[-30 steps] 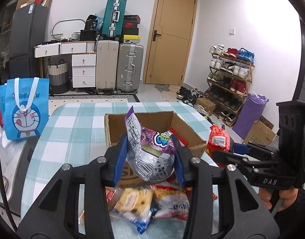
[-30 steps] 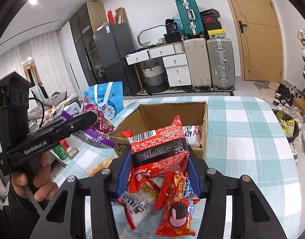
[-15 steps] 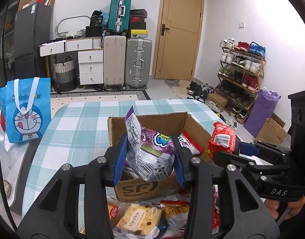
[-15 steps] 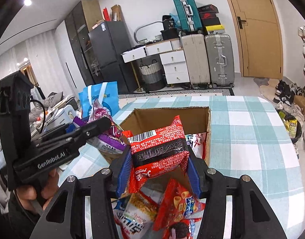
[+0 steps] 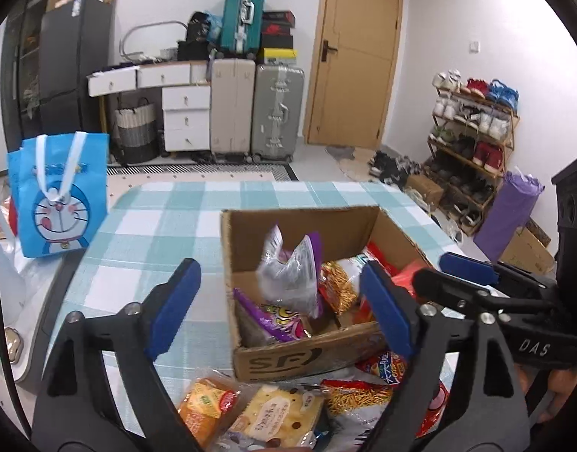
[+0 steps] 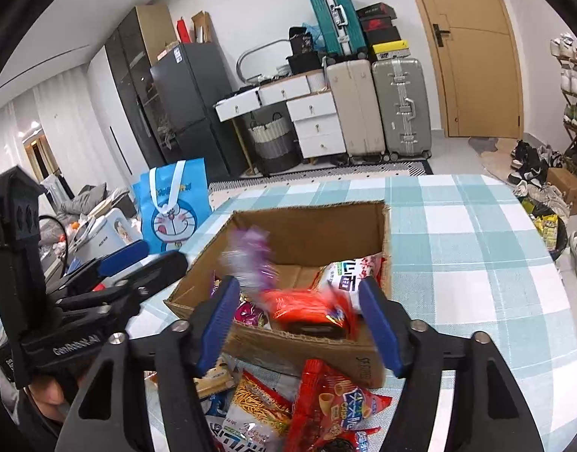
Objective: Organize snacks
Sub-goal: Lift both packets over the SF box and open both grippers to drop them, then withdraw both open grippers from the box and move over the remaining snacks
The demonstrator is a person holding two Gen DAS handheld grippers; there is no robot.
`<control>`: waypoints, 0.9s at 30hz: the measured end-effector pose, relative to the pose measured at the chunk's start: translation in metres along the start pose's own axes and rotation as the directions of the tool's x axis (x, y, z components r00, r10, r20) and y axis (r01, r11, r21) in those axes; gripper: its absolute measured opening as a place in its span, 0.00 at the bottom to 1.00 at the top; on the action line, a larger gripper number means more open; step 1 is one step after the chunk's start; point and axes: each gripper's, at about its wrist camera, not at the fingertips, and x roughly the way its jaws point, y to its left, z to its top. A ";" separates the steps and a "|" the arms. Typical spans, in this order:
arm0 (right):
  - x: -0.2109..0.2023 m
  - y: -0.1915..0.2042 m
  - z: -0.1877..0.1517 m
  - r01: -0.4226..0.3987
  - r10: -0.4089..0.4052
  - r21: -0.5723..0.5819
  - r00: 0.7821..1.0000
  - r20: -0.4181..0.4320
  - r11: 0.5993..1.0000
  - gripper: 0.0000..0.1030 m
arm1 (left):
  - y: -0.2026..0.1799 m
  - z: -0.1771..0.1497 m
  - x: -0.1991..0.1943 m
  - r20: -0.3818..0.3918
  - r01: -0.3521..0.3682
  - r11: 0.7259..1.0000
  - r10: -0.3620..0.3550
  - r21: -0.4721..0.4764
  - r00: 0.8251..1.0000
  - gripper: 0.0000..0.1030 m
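While both grippers gape empty, a blurred purple bag point(image 5: 292, 275) sits ahead of the left gripper point(image 5: 284, 309). Beyond the right gripper point(image 6: 299, 320), a smeared red packet point(image 6: 307, 310) lies in the box point(image 6: 307, 226).

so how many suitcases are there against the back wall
3: a teal hard-shell suitcase up on the white desk, a beige upright suitcase on the floor and a silver ribbed suitcase touching its right. Clutter may hide more.

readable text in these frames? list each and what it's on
"SF": front wall of the cardboard box.
"DAS": body of the right hand-held gripper, seen from the left wrist view.
"GenRobot.AI": body of the left hand-held gripper, seen from the right wrist view.
Snack packets in front of the box: Chinese print, too blurred to read.
Blue cartoon bag: lettering too small to read.
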 end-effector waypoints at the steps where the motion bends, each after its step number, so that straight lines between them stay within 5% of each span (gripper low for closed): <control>1: -0.003 0.000 0.000 0.001 -0.001 0.004 1.000 0.006 1.000 0.73 | 0.003 0.000 -0.002 0.000 0.005 1.000 -0.005 -0.005 1.000 0.86; 4: -0.007 -0.003 -0.001 0.003 -0.003 0.021 1.000 0.005 1.000 0.85 | 0.012 -0.001 -0.003 -0.028 0.002 0.999 -0.003 -0.034 1.000 0.99; 7: -0.011 -0.004 -0.007 -0.001 0.001 0.025 1.000 0.001 1.000 0.98 | 0.018 -0.006 -0.010 -0.011 0.007 0.999 -0.007 -0.053 1.000 0.99; 27: -0.054 -0.009 -0.068 0.031 -0.031 -0.023 0.999 -0.035 0.999 0.99 | 0.032 -0.093 -0.062 -0.071 -0.012 0.999 0.015 0.044 0.997 0.99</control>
